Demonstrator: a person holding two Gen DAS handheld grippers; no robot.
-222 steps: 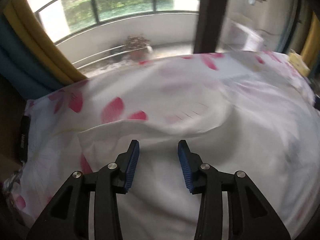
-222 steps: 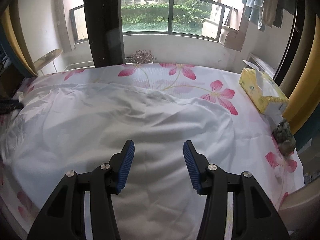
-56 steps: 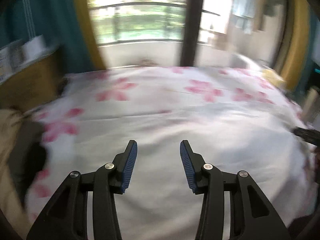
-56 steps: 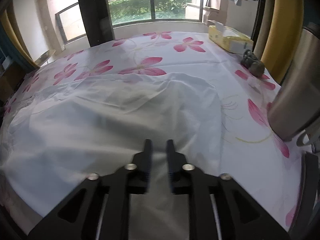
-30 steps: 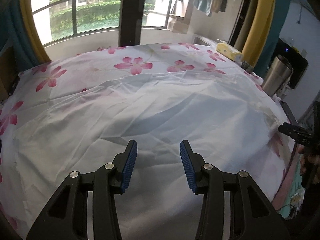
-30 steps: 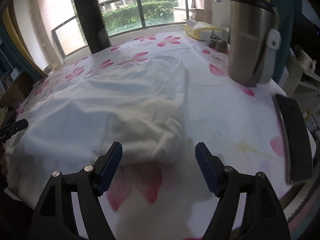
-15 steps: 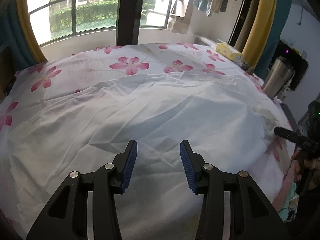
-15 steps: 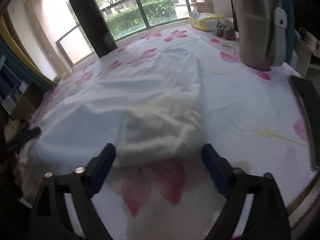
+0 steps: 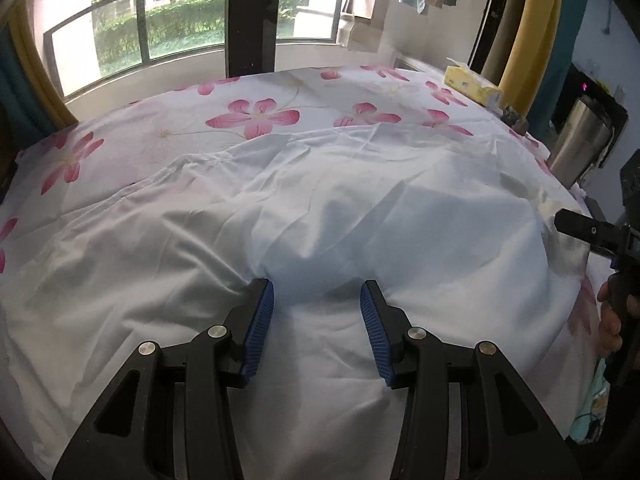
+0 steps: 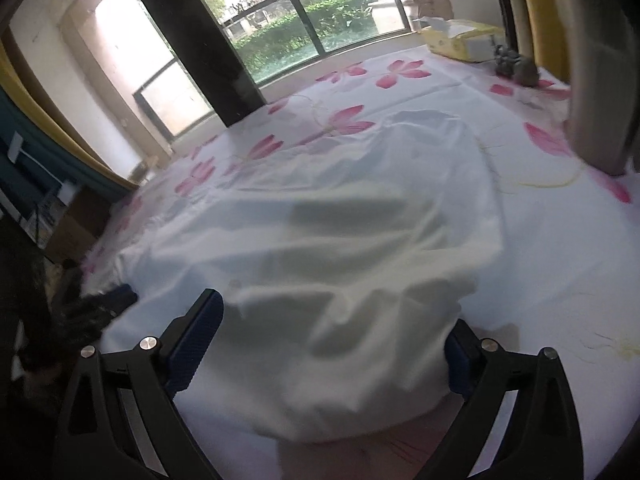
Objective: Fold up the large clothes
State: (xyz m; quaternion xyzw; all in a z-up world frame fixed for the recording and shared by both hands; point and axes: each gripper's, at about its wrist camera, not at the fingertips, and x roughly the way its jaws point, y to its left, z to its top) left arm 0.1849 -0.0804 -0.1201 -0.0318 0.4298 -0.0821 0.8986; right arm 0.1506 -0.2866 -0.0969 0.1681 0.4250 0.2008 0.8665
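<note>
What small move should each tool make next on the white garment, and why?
Probably both should ease down and close on the near hem. The right tool is opening, straddling a bunched corner of the white garment without pinching it; the left tool is open, fabric bulging between its pads. The garment lies spread on the floral sheet, unfolded.

A surface under a pink-flowered cloth (image 9: pixel 256 116) carries a rumpled white garment (image 9: pixel 360 216), a yellow tissue box (image 9: pixel 472 86), a steel tumbler (image 9: pixel 580 144) and a small figurine (image 10: pixel 516 66).
</note>
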